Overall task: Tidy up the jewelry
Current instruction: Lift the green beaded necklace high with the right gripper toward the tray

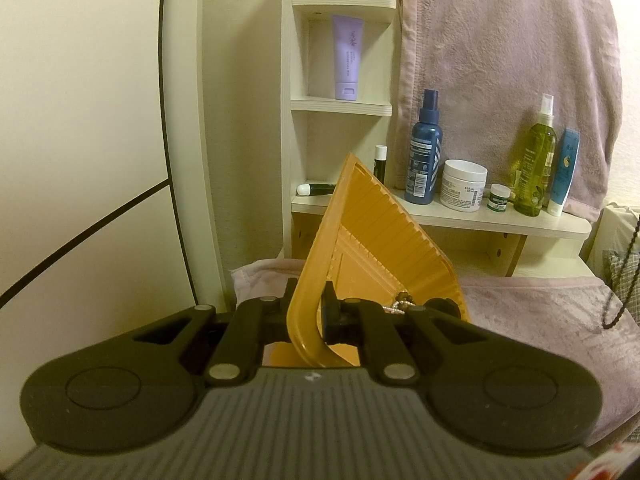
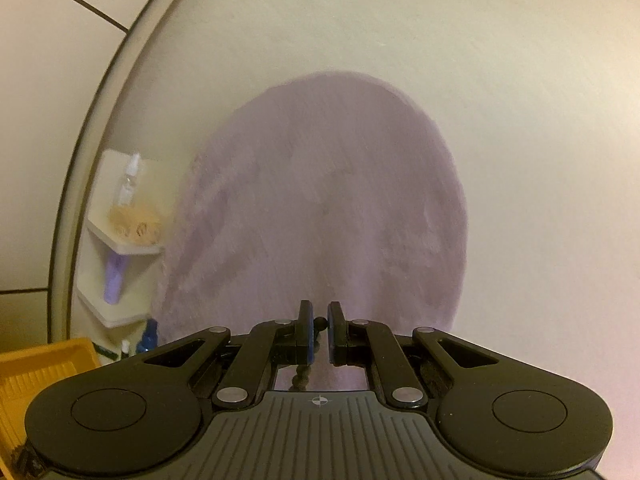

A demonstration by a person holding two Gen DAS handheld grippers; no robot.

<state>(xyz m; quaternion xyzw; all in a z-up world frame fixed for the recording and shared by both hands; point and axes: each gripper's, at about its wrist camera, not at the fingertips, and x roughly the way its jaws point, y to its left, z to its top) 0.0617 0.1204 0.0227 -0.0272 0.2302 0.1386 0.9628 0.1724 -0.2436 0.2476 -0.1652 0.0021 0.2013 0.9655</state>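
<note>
Left tool point(image 1: 308, 312) clamped on tilted orange tray point(image 1: 384, 248) rim, right tool point(image 2: 318, 336) pinching dark beaded strand point(image 2: 300, 376) hanging below

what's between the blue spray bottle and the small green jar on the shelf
A white cream jar stands between the blue spray bottle and the small green jar, seen in the left wrist view.

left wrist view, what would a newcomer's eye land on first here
The orange tray, tilted up on edge in the shut left gripper, fills the middle, with a small pearl piece low inside it. Behind it a shelf holds bottles and jars against a pink towel. At the right edge hangs a dark beaded strand.
</note>
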